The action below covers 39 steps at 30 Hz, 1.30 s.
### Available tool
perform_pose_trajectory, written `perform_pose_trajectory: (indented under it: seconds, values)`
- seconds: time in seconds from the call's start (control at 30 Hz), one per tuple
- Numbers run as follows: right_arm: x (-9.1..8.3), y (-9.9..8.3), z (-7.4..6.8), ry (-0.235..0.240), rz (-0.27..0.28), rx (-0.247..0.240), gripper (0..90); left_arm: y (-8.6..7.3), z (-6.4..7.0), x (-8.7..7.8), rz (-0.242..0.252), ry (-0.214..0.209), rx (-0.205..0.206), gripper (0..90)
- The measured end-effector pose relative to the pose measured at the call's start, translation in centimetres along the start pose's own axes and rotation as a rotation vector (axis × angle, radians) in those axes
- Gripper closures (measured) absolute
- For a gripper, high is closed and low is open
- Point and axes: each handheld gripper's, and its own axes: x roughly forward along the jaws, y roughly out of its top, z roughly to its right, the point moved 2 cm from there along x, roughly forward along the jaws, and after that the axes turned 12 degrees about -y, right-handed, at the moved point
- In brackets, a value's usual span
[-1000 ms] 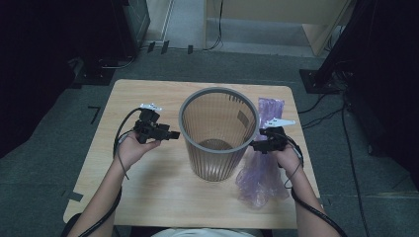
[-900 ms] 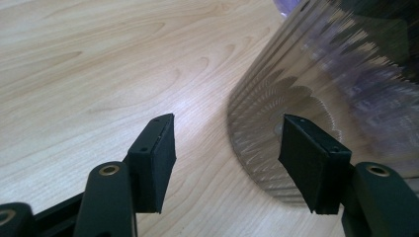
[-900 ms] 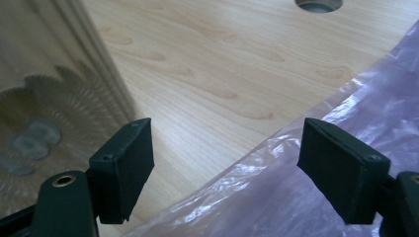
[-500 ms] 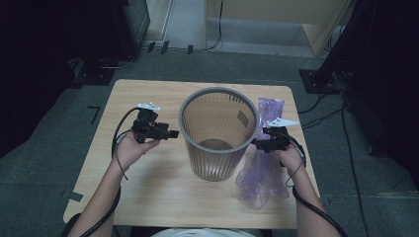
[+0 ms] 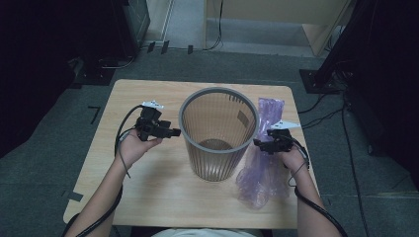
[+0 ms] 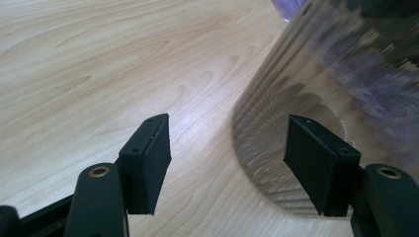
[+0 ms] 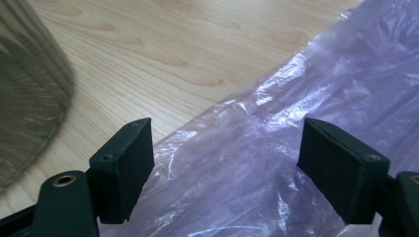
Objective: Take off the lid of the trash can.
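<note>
A translucent grey ribbed bin [image 5: 218, 133] stands upright in the middle of the wooden table [image 5: 148, 192]. A purple plastic bag [image 5: 262, 168] lies flat to its right, running from the far edge toward the front. My left gripper [image 5: 174, 132] hovers just left of the bin, open, with the bin wall [image 6: 306, 113] close to its right jaw. Over the bag my right gripper [image 5: 258, 144] is open, and the purple bag [image 7: 257, 163] lies below and between its jaws, untouched.
Dark equipment racks [image 5: 123, 19] and cables [image 5: 321, 113] stand on the grey floor around the table. Bare wood lies left of the bin and along the front edge.
The right gripper has lowered slightly toward the bag and shifted a little to the front. The left gripper has barely moved.
</note>
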Motion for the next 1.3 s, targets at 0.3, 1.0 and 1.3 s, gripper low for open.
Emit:
perform_pose_trajectory:
  seconds: [0.3, 1.0, 1.3]
  values:
    - [0.6, -0.7, 0.3, 0.009, -0.014, -0.020, 21.9, 1.5, 0.8, -0.9, 0.007, -0.041, -0.004, 34.0]
    - [0.7, -1.1, -0.1, 0.008, -0.027, -0.053, 16.2, 4.3, 1.7, -2.9, 0.007, -0.088, -0.028, 34.1]
    - [0.8, -1.1, -0.3, -0.005, -0.030, -0.074, 15.4, 5.5, 2.1, -3.8, 0.000, -0.061, -0.001, 34.2]
